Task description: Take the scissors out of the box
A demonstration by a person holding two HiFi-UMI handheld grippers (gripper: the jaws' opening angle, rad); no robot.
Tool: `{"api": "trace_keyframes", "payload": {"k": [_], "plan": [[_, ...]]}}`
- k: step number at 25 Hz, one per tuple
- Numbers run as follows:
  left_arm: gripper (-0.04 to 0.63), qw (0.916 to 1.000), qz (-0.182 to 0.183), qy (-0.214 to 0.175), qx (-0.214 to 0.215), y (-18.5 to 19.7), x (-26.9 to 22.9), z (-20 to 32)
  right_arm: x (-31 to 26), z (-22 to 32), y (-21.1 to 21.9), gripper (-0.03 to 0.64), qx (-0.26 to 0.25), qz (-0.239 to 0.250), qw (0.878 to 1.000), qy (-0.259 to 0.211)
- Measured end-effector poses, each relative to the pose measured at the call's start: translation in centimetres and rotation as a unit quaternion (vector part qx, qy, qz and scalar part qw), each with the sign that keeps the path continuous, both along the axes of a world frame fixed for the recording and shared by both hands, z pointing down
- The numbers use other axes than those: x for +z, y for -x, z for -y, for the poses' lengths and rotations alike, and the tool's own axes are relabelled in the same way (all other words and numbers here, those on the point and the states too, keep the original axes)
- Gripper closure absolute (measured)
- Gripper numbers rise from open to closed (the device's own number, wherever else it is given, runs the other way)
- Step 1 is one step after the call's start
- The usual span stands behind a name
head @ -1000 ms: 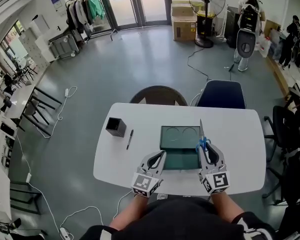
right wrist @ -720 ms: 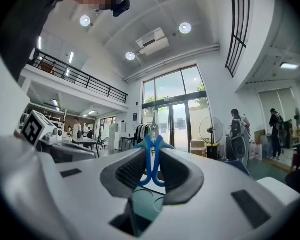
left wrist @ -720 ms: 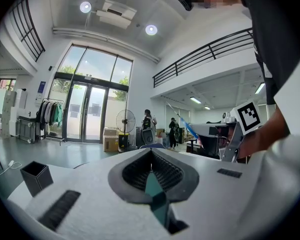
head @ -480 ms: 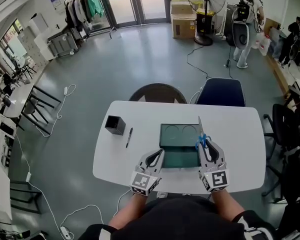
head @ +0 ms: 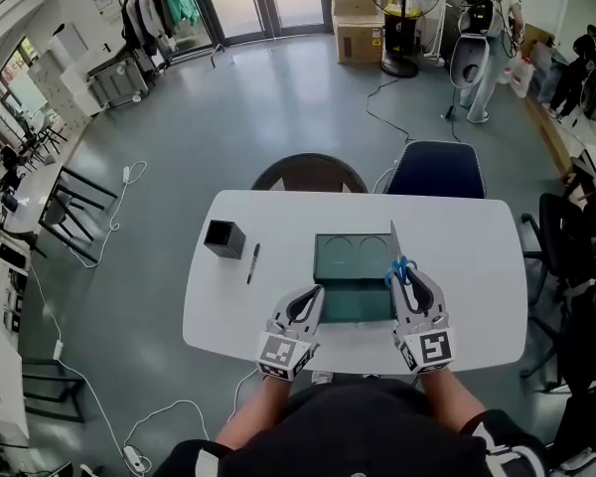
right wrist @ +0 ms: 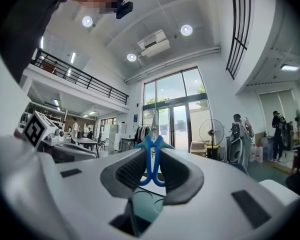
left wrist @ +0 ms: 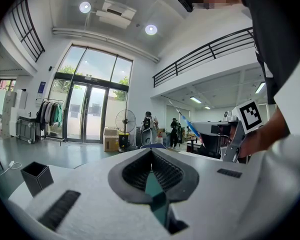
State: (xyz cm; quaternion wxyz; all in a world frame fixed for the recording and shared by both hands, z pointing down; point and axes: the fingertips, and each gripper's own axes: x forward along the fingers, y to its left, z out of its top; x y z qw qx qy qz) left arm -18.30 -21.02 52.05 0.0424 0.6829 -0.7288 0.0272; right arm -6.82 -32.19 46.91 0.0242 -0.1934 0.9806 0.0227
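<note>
Pinching scissors (head: pixel 398 266) by blue handles, R gripper (right wrist: pixel 151 156) should lift straight clear of box (head: pixel 323 266); L gripper (left wrist: pixel 151 156) pressed together, empty.

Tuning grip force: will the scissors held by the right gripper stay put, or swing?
Probably stiff and light: thin metal blades, plastic loops. The right gripper pinches only the scissors' blue handle loops, blades sticking out beyond, so they may pivot. Smooth loops could slip.
</note>
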Motion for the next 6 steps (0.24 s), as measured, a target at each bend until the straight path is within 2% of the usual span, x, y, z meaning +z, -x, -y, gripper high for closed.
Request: {"api": "trace_keyframes", "payload": {"k": [6], "plan": [[0.583,1.0000,0.003,0.003,-0.002,0.34,0.16,0.17,1.07,0.03,0.32,0.523,0.001,-0.008,1.000,0.006]]}}
